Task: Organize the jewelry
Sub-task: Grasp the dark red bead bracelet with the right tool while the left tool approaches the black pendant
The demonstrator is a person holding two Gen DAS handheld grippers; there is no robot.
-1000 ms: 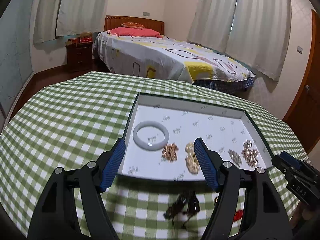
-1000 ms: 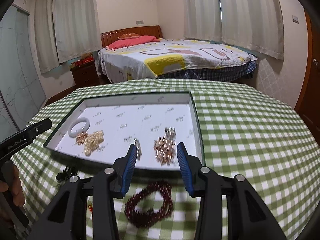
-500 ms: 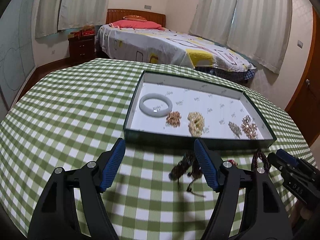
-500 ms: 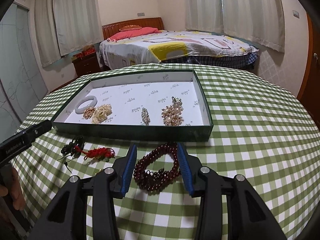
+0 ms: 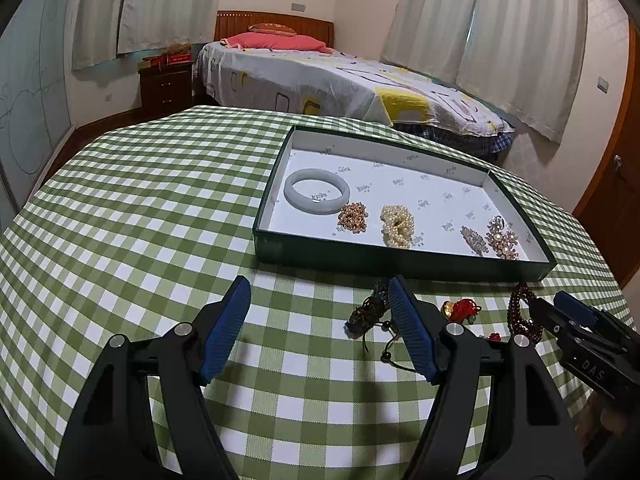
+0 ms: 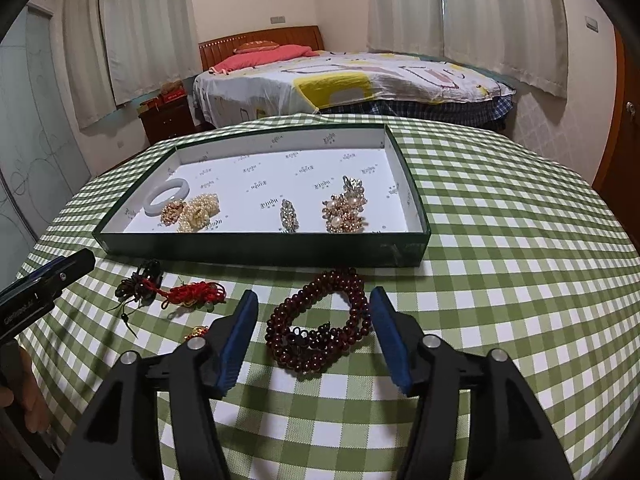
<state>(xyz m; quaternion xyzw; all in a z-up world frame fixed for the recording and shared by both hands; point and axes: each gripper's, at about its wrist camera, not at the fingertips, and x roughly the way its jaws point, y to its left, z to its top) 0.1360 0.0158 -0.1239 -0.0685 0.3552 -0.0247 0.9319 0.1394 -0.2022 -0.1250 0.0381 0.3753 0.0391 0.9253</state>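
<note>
just right tool [image 6: 314, 334] agape around beaded bracelet [image 6: 320, 334]

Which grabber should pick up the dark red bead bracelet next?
Right. The right gripper is open with the dark red bead bracelet lying between its fingers. The left gripper is open too, but sits nearer the black cord piece.

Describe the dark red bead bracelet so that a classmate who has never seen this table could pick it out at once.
Start at the green tray on the checked tablecloth. On the cloth just in front of its near right corner lies the dark red bead bracelet, between the open fingers of the right gripper. Unlike the red knotted cord to its left, it is a coiled loop of round, glossy beads.
</note>
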